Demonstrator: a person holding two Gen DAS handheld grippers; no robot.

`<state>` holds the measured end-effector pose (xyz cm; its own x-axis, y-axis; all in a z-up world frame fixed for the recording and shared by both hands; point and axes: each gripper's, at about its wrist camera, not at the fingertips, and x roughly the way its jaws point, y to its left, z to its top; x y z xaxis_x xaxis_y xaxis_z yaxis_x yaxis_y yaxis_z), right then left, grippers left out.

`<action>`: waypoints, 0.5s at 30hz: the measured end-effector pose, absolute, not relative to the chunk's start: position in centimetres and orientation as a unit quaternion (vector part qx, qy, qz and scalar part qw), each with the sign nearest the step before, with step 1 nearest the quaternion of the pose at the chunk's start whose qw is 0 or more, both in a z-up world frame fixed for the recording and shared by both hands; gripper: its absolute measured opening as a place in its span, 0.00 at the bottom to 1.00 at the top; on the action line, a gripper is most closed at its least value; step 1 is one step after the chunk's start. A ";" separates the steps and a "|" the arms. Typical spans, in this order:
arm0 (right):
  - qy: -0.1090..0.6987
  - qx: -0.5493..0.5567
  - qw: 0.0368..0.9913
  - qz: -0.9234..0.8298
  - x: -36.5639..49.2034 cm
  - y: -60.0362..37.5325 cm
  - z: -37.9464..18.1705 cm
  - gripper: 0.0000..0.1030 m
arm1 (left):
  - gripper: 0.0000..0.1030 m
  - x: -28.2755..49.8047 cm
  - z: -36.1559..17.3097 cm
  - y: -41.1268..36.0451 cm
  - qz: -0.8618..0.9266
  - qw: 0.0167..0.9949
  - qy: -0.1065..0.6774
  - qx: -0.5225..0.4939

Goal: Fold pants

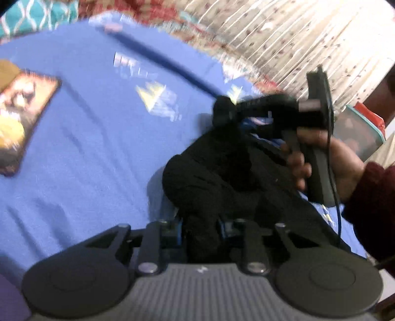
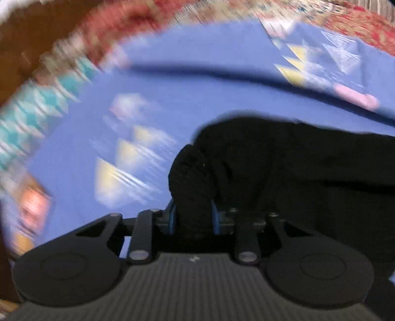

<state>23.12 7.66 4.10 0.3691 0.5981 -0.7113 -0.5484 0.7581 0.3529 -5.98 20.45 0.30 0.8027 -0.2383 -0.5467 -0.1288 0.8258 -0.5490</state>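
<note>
The black pants (image 1: pixel 222 177) lie bunched on the blue bedsheet (image 1: pixel 86 160). At the bottom of the left wrist view my left gripper (image 1: pixel 201 232) is shut on a fold of the black cloth. To the right, a hand (image 1: pixel 328 158) in a dark red sleeve holds my right gripper (image 1: pixel 222 111), whose tips sit at the upper end of the bunch. In the right wrist view the pants (image 2: pixel 296 160) spread to the right, and my right gripper (image 2: pixel 193 217) is shut on a bunched fold between its blue pads (image 2: pixel 172 217). Both views are blurred.
A framed picture or book (image 1: pixel 22 118) lies on the sheet at far left. A plastic box with a red lid (image 1: pixel 363 128) stands at right before a patterned curtain (image 1: pixel 284 37). A teal patterned pillow (image 1: pixel 37 14) and a pink object (image 2: pixel 355 97) lie at the far edge.
</note>
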 end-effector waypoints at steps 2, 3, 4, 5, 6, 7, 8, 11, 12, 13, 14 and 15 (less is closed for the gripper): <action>0.397 0.096 0.817 0.406 22.9 7.9 7.2 0.29 | 0.21 -7.8 1.2 20.7 -0.012 0.915 0.285 -0.285; 0.379 0.126 0.807 0.435 22.8 8.2 8.2 0.29 | 0.21 -8.7 1.6 20.8 -0.004 0.921 0.270 -0.281; 0.363 0.164 0.785 0.475 22.9 8.4 8.8 0.32 | 0.21 -9.6 2.0 20.9 0.007 0.928 0.254 -0.273; 0.357 0.184 0.767 0.500 22.9 8.8 8.8 0.35 | 0.25 -10.1 2.2 20.9 0.018 0.932 0.247 -0.265; 0.360 0.188 0.758 0.510 23.0 9.3 8.2 0.46 | 0.37 -10.3 2.1 20.8 0.035 0.933 0.251 -0.256; 0.380 0.167 0.766 0.491 23.3 10.2 7.1 0.50 | 0.43 -10.3 1.5 20.7 0.058 0.929 0.268 -0.249; 0.403 0.134 0.783 0.454 23.5 11.0 5.9 0.57 | 0.46 -9.9 0.9 20.7 0.068 0.923 0.285 -0.249; 0.429 0.069 0.824 0.363 23.0 11.0 3.7 0.58 | 0.48 -10.0 -0.6 21.9 0.069 0.900 0.322 -0.285; 0.421 0.090 0.827 0.363 22.6 9.6 3.8 0.57 | 0.48 -10.3 -0.3 22.2 0.064 0.900 0.318 -0.290; 0.412 0.110 0.828 0.365 22.2 8.4 4.1 0.56 | 0.48 -10.7 0.2 22.4 0.065 0.902 0.314 -0.289; 0.399 0.130 0.828 0.372 21.5 6.8 4.6 0.56 | 0.47 -10.9 0.8 22.6 0.066 0.904 0.306 -0.291; 0.386 0.146 0.827 0.381 20.7 5.3 5.1 0.56 | 0.44 -11.4 1.4 22.9 0.067 0.906 0.295 -0.296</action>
<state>20.72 5.33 5.12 0.4120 0.7425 -0.5282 -0.5169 0.6678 0.5356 -11.43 22.91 1.38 0.8175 -0.0534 -0.5734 -0.2957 0.8155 -0.4976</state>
